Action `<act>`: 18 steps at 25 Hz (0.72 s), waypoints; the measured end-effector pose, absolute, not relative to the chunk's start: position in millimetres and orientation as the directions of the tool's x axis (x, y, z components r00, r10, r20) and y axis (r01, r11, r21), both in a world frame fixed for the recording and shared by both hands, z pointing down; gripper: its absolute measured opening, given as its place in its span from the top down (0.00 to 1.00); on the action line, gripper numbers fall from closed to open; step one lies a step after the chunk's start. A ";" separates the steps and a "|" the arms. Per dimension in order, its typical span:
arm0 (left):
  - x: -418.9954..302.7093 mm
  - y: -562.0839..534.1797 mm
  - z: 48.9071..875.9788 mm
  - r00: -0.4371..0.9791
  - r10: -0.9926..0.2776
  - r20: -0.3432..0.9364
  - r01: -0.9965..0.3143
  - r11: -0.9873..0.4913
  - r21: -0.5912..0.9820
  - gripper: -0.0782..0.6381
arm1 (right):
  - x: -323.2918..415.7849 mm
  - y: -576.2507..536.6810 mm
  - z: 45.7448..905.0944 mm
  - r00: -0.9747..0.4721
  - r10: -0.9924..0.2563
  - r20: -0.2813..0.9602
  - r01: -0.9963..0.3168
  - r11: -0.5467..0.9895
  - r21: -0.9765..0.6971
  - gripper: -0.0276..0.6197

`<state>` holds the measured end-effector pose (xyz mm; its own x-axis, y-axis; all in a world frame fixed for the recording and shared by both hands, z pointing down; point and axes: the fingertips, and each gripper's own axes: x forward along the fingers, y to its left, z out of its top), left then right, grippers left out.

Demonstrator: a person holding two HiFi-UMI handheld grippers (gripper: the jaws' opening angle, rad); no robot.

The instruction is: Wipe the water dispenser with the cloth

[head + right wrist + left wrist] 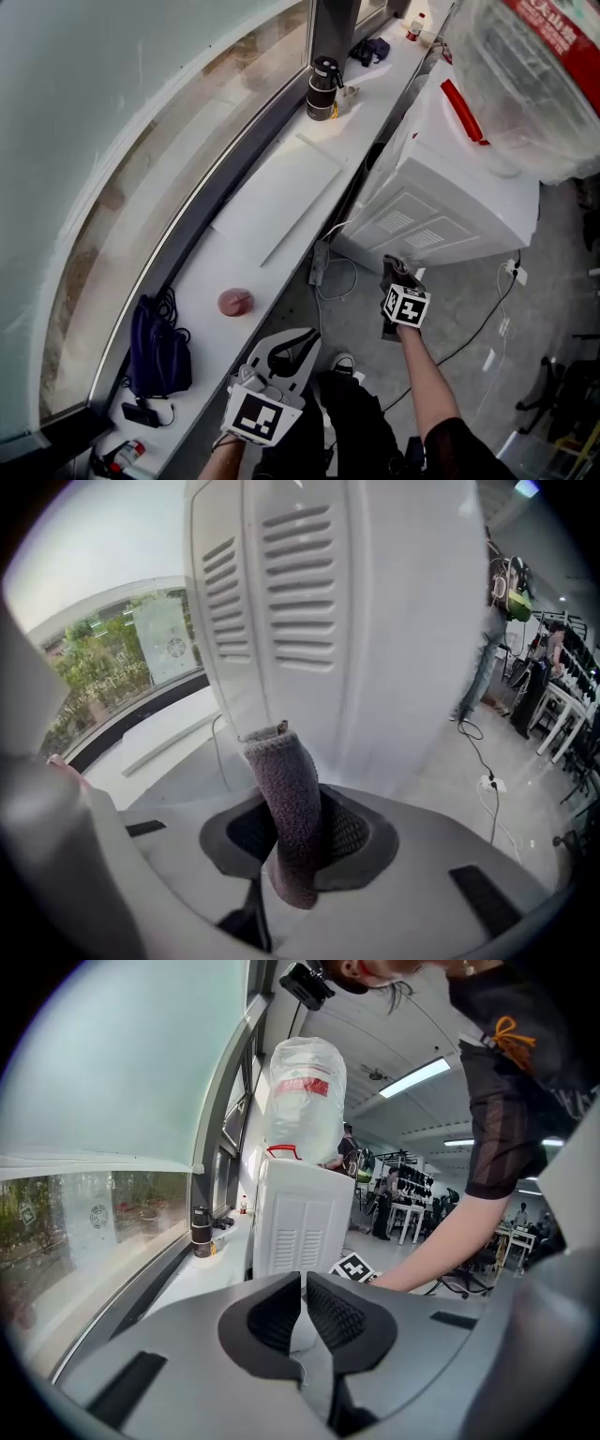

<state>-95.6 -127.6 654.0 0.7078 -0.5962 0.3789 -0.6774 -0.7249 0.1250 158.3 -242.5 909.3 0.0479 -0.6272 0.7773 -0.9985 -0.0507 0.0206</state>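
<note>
**Thin pinch on the cloth beside the vent panel**

The right gripper (295, 834) is clamped on a grey cloth (286, 789). The cloth stands up out of the jaws as a narrow roll, close to the white water dispenser (356, 621); I cannot tell whether it touches the panel. The left gripper (303, 1309) has its jaws together on nothing and hangs low, well apart from the dispenser.

Little of the cloth looks pinched, so the louvred vents could catch its pile and drag it out of the jaws. A white cable (217, 747) runs down beside the panel, and a wide stroke could hook it. A hard push might rock the bottle (307, 1091) on top.

Only the right gripper view shows the clamp and the vent slats. Only the head view places that gripper low at the dispenser's corner, near the floor, with the white surface (281, 187) under the window alongside. Only the left gripper view shows the whole bottle standing upright.
</note>
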 end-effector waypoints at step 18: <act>-111.4 -162.0 723.2 0.674 -0.647 0.357 -0.718 -0.686 0.113 0.85 | 52.5 -341.5 1005.1 -0.126 -0.630 0.766 -0.992 0.104 -0.078 0.80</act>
